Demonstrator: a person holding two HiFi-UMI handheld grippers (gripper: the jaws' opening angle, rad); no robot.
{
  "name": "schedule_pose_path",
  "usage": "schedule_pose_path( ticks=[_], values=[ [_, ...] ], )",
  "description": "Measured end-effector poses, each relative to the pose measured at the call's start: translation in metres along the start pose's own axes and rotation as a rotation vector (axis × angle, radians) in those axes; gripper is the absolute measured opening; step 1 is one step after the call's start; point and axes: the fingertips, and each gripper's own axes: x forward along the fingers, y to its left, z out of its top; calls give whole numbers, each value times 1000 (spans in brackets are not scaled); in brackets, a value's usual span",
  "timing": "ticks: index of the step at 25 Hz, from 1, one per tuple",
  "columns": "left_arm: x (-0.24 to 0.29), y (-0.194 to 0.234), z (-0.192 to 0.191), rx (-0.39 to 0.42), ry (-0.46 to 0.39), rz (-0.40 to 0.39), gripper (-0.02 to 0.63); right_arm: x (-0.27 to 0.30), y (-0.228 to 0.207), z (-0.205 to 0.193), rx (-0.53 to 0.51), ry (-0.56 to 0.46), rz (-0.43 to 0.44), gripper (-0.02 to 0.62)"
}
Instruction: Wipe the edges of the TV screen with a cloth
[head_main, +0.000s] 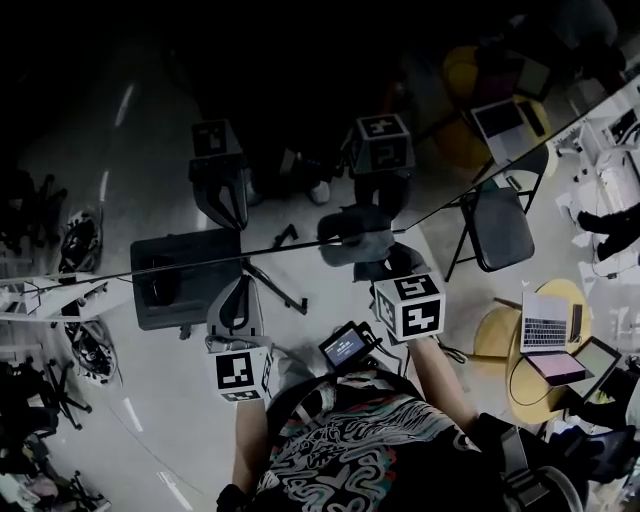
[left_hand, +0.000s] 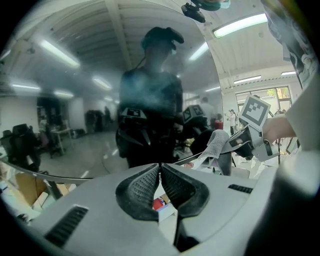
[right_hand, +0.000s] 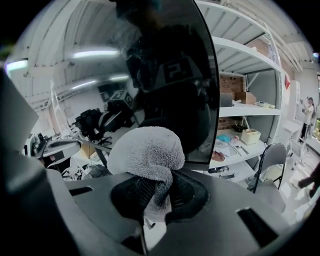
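Observation:
The dark, mirror-like TV screen (head_main: 300, 100) fills the upper part of the head view, and its lower edge runs slantwise from left to right. My right gripper (head_main: 378, 252) is shut on a fluffy grey cloth (head_main: 352, 240), which is pressed against that lower edge. The right gripper view has the cloth (right_hand: 147, 152) bulging out of the jaws of the right gripper (right_hand: 152, 192), against the screen (right_hand: 170, 75). My left gripper (head_main: 236, 287) sits just below the edge, further left, shut and empty. In the left gripper view its pads (left_hand: 150, 182) touch, facing the screen (left_hand: 100, 100).
A black folding chair (head_main: 497, 225) stands to the right. Laptops lie on round yellow tables (head_main: 500, 330). Dark stand legs (head_main: 275, 285) cross the floor under the screen. White shelves (right_hand: 245, 147) with small items and a second chair (right_hand: 270, 160) lie to the right.

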Motion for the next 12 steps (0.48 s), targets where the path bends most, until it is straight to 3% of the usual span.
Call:
schedule_pose_path(
  ticks=[12],
  values=[
    [-12, 27, -4, -18, -6, 1, 26, 9, 29, 3, -4, 11, 7, 69]
  ],
)
